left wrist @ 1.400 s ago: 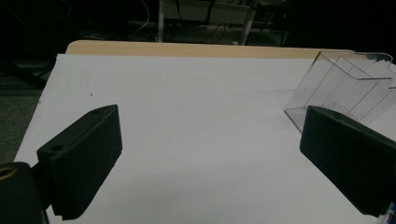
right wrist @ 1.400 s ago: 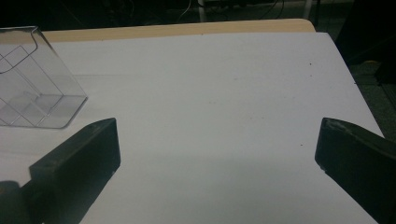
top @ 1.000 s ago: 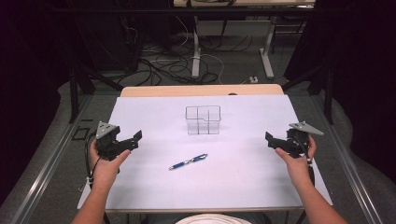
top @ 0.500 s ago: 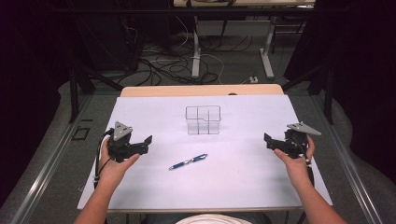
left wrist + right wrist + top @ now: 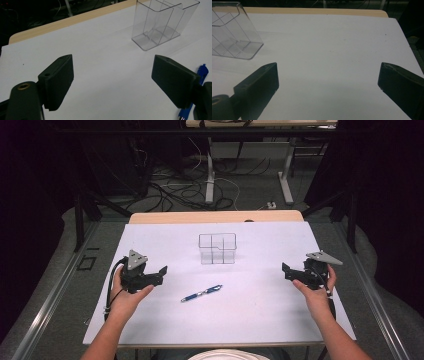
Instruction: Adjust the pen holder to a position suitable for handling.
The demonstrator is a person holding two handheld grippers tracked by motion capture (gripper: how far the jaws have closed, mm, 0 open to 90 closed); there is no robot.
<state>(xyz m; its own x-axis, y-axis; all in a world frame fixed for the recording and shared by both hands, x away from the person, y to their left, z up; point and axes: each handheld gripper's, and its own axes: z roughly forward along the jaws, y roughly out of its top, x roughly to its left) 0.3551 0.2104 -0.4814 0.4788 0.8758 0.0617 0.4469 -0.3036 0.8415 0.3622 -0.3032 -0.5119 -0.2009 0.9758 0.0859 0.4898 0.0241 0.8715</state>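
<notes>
A: High view: pen [image 5: 202, 293] is seen flat on table [image 5: 260, 320], btwn both grippers, near side of clear organizer [image 5: 217, 248].

B: Left gripper [image 5: 161, 272] w/ jaws spread, right gripper [image 5: 286, 270] likewise, nothing held. Pen prob. best straddled mid-barrel, jaws crosswise.

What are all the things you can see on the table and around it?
Clear organiser: one, see-through plastic with compartments, empty, standing at the middle of the table toward the far side.
Pen: one, blue, lying flat in front of the organiser, nearer the left gripper.
Table: one, white top with a wooden far edge.
Cables: several, on the floor beyond the table.
Left gripper: one, black, fingers open, held above the table's left side.
Right gripper: one, black, fingers open, at the right side.
</notes>
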